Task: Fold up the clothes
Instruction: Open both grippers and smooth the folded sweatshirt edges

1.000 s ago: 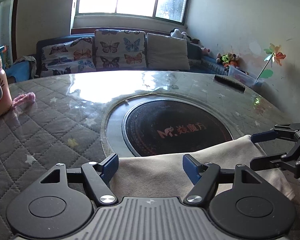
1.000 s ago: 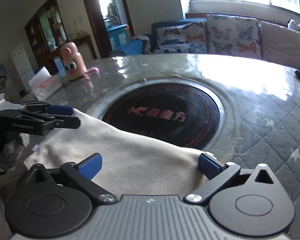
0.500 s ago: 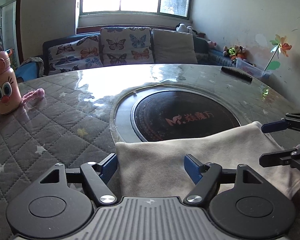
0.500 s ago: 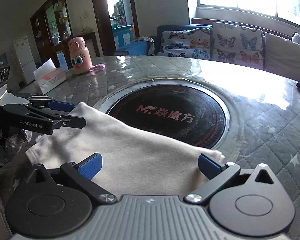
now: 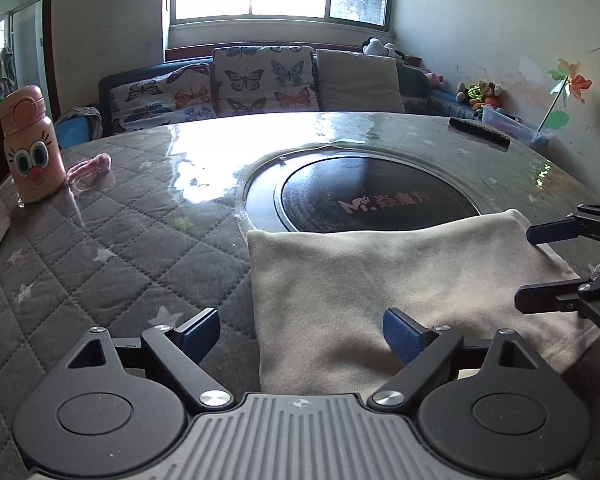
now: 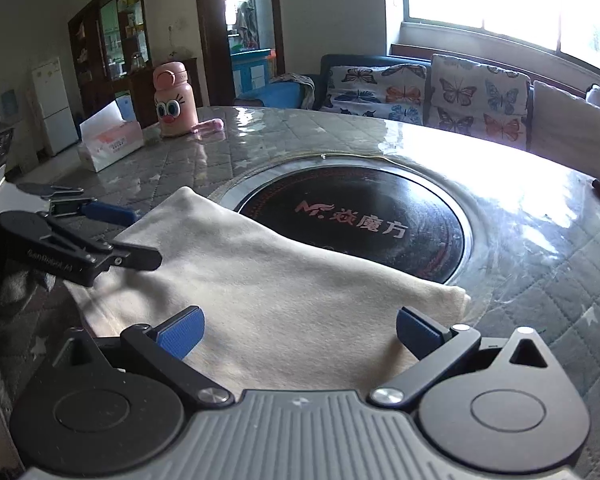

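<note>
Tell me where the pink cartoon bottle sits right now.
The pink cartoon bottle stands upright at the table's far left edge in the left wrist view, beside a tissue box, well clear of the beige garment.

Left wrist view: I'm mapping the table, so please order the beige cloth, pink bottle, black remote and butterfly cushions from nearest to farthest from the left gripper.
1. beige cloth, right under the left gripper
2. pink bottle, far left
3. black remote, far right edge
4. butterfly cushions, on the sofa beyond the table

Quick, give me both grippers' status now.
Left gripper: open, holding nothing, above the folded beige cloth.
Right gripper: open, holding nothing, above the same cloth.
</note>
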